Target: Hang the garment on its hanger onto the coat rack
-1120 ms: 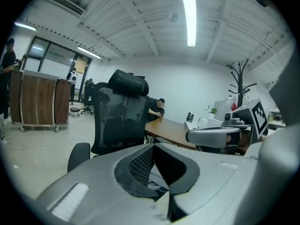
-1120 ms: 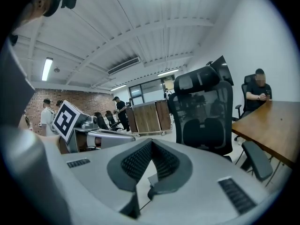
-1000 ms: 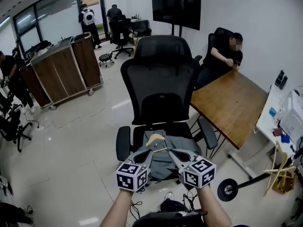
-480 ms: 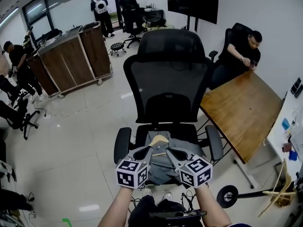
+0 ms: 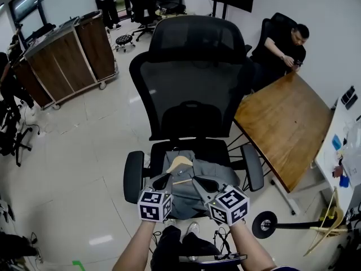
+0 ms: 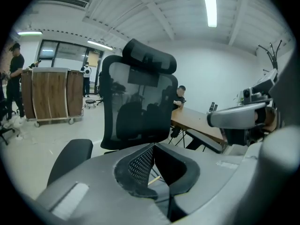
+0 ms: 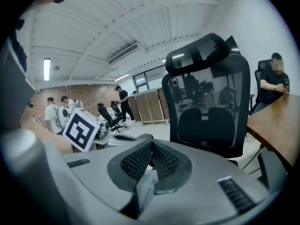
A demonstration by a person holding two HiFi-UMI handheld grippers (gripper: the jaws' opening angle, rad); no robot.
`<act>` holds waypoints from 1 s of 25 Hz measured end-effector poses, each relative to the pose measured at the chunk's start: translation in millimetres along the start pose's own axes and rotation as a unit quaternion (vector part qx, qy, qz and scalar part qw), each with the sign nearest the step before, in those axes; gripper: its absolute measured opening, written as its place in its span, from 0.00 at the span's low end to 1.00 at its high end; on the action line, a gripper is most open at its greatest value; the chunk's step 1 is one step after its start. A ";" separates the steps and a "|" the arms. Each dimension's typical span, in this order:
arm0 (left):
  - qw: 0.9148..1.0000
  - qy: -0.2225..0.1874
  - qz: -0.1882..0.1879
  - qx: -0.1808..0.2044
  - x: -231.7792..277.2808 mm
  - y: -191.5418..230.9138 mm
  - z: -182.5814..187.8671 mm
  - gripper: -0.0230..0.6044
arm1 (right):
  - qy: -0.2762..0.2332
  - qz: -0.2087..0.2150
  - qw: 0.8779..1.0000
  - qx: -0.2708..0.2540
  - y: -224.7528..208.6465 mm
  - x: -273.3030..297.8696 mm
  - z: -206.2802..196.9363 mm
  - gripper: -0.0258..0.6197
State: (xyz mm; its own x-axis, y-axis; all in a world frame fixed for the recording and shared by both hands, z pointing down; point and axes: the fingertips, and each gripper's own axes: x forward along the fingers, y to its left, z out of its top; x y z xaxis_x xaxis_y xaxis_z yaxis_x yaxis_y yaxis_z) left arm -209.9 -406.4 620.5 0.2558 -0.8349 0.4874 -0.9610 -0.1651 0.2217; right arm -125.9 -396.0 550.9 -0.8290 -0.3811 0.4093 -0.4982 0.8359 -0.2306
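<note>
A grey garment (image 5: pixel 194 193) on a wooden hanger (image 5: pixel 180 164) lies on the seat of a black office chair (image 5: pixel 192 89). My left gripper (image 5: pixel 167 179) is at the hanger's left shoulder. Its jaws are shut, and a sliver of the hanger's wood (image 6: pixel 154 177) shows between the pads of the left gripper (image 6: pixel 157 165). My right gripper (image 5: pixel 195 180) sits at the hanger's right side. In its own view the right gripper (image 7: pixel 151 154) is shut on a grey fold of the garment (image 7: pixel 146 184). The coat rack's black round base (image 5: pixel 264 224) and pole stand to my right.
The chair's tall mesh back and its armrests (image 5: pixel 134 175) flank the garment. A wooden table (image 5: pixel 282 126) is to the right, with a seated person (image 5: pixel 285 41) behind it. A wheeled wooden cabinet (image 5: pixel 62 61) stands at the far left, with people beyond it. The rack's hooks (image 6: pixel 269 55) show up high.
The head view has shifted closer to the chair. Both grippers stay shut at the hanger over the seat and have drifted slightly left with the view.
</note>
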 end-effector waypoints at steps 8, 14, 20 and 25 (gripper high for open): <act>0.993 0.112 0.020 0.022 88.3 52.0 -91.8 0.32 | 0.052 0.021 0.998 -0.002 -12.3 39.3 -40.7 0.04; 0.980 0.190 0.056 0.024 138.0 96.5 -158.1 0.40 | 0.061 0.022 0.997 0.027 -27.5 55.2 -67.4 0.04; 0.965 0.254 0.056 0.025 168.5 117.0 -197.3 0.42 | 0.075 0.024 0.996 0.042 -37.3 60.1 -91.3 0.04; 0.947 0.316 0.030 0.040 176.9 122.2 -210.6 0.42 | 0.079 0.013 0.996 0.050 -50.8 66.4 -98.8 0.04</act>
State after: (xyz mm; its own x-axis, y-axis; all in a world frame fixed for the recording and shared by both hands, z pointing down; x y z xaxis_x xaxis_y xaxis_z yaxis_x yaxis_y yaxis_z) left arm -260.0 -463.6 911.7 0.1875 -0.3672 0.9111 -0.9743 -0.1875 0.1249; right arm -130.4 -424.7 677.0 -0.7961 -0.2857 0.5335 -0.5057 0.7983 -0.3271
